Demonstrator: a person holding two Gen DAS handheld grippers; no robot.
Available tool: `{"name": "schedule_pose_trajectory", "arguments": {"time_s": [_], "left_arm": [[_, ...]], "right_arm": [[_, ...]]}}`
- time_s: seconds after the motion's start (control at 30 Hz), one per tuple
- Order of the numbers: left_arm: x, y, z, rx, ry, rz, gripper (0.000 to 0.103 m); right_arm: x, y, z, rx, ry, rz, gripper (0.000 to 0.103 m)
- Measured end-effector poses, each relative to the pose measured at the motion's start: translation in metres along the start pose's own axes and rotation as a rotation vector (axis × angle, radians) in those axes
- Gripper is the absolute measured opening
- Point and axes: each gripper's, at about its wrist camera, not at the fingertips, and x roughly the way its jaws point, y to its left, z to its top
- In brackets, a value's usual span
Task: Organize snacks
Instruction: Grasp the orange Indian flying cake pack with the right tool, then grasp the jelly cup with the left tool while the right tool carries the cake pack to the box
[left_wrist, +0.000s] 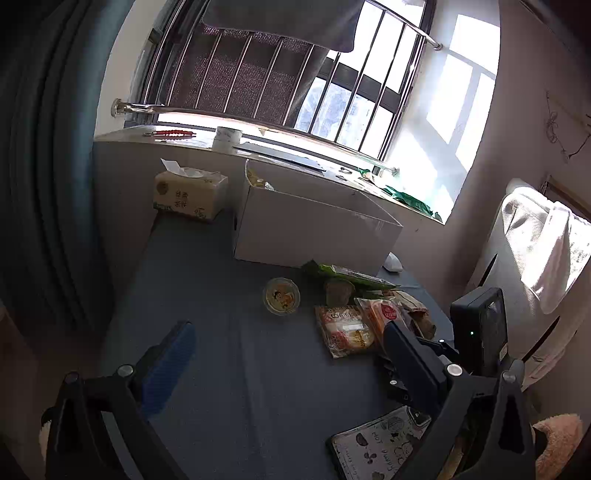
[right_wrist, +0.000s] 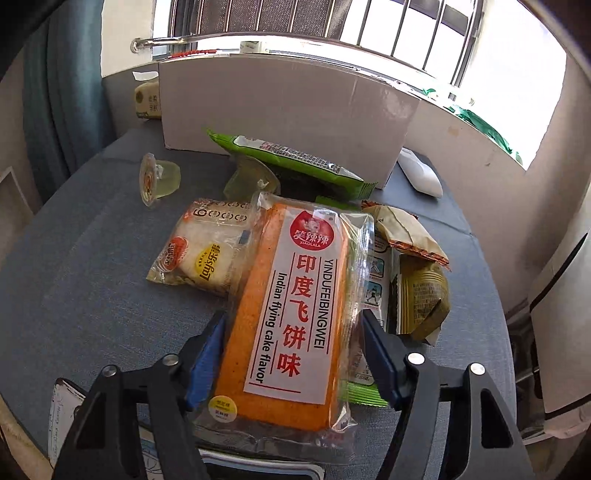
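Now the right gripper (right_wrist: 293, 354) straddles the orange cake pack (right_wrist: 291, 314) at lower centre, pads seemingly just touching its wrapper, the left gripper (left_wrist: 291, 354) gapes empty, and every snack seems unsorted before the white box (right_wrist: 288, 107) at upper centre.

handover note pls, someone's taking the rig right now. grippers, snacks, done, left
Right gripper: jaws around the orange cake pack, left pad touching, grip not confirmed.
Left gripper: open, empty, above the table.
Snacks: cream bread pack, green packet, two jelly cups, brown wrappers, all loose on the table before the white box.
Done: cannot tell.
Left: all those.
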Motion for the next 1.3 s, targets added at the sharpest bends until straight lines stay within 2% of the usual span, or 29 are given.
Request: {"name": "schedule_pose_trajectory", "arguments": {"time_s": [0.07,0.2,0.3,0.37,0.53,0.7,0.8,0.93,0.97,1.0,1.03,1.23,1.3], "left_arm": [[0.001,0.002,-0.001,-0.004,0.006,-0.002,0.103],[0.009,0.002,-0.004,0.007,0.034,-0.002,0.103],[0.025,-0.001,-0.001,0.053,0.077,-0.025,0.103],[0.041,-0.002,0.003,0.066,0.120,-0.009,0.103],[0.087,-0.004,0.017,0.127,0.177,-0.039,0.103],[0.140,-0.005,0.028,0.191,0.264,-0.011,0.103],[0.165,-0.003,0.029,0.189,0.316,0.011,0.102],[0.183,0.000,0.032,0.154,0.330,0.001,0.102],[0.186,0.001,0.031,0.154,0.336,0.001,0.090],[0.190,0.000,0.030,0.159,0.357,0.008,0.055],[0.194,-0.001,0.028,0.160,0.384,0.001,0.050],[0.168,-0.014,0.032,0.195,0.279,-0.013,0.049],[0.156,-0.016,0.036,0.187,0.250,-0.040,0.049]], "right_arm": [[-0.008,-0.012,0.001,0.051,-0.040,0.073,0.058],[-0.024,-0.032,0.000,0.121,-0.089,0.140,0.058],[-0.040,-0.046,-0.001,0.161,-0.127,0.188,0.058],[-0.052,-0.054,-0.004,0.190,-0.155,0.225,0.058],[-0.070,-0.070,-0.011,0.238,-0.204,0.259,0.058],[-0.068,-0.084,-0.018,0.278,-0.204,0.276,0.058],[-0.065,-0.090,-0.021,0.303,-0.195,0.281,0.058],[-0.061,-0.095,-0.025,0.317,-0.189,0.289,0.058],[-0.060,-0.095,-0.025,0.320,-0.185,0.293,0.058],[-0.059,-0.095,-0.026,0.322,-0.182,0.293,0.058],[-0.058,-0.095,-0.026,0.325,-0.180,0.292,0.058],[-0.058,-0.096,-0.028,0.325,-0.183,0.302,0.058],[-0.055,-0.096,-0.028,0.332,-0.179,0.316,0.058]]}}
